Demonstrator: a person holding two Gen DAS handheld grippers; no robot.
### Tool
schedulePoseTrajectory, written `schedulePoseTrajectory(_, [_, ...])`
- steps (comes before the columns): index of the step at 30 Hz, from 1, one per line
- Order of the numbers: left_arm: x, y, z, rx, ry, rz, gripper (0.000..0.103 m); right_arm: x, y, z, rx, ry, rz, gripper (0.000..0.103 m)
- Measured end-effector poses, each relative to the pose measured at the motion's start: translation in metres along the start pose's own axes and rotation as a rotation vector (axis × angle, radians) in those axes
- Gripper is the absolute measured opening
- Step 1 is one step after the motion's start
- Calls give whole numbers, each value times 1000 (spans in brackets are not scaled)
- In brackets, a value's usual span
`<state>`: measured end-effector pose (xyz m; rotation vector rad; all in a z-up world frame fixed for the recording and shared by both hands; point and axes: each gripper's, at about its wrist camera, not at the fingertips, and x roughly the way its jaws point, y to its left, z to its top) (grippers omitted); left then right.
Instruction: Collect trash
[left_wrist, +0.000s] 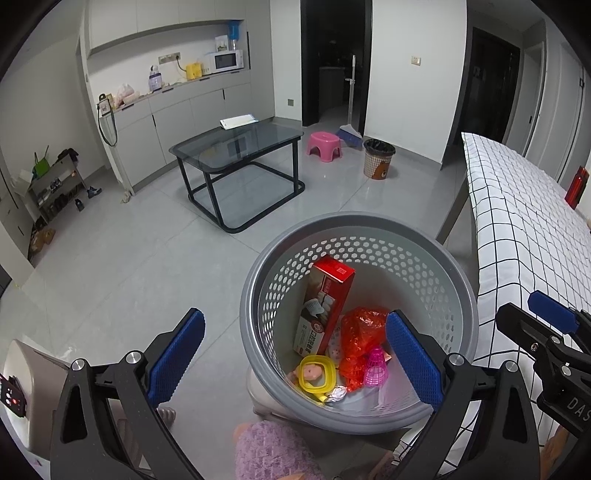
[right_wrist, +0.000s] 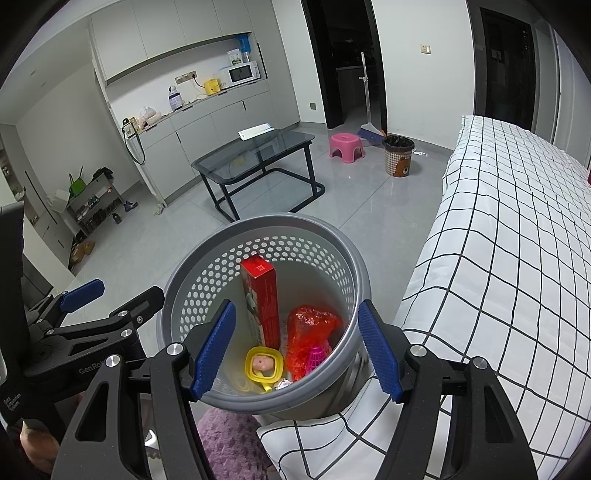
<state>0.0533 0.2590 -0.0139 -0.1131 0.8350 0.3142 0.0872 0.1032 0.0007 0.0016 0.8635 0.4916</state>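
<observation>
A: Nearest the lens?
B: left gripper (left_wrist: 295, 356) spread wide, nothing held; right gripper (right_wrist: 297, 349) likewise agape, empty.
A: Trash?
B: Seen inside grey perforated basket (left_wrist: 354, 229); red box (left_wrist: 325, 306) leaned on wall; red wrapper (left_wrist: 360, 332), yellow lid (left_wrist: 317, 373), pink shuttlecock (left_wrist: 376, 369) at bottom; checked bedsheet (right_wrist: 498, 258) beside basket.
</observation>
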Motion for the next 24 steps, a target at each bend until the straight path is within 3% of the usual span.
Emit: schedulePoseTrajectory(24, [1,-4,2,5,0,1,97,1,0,-1,1,-1,0,66])
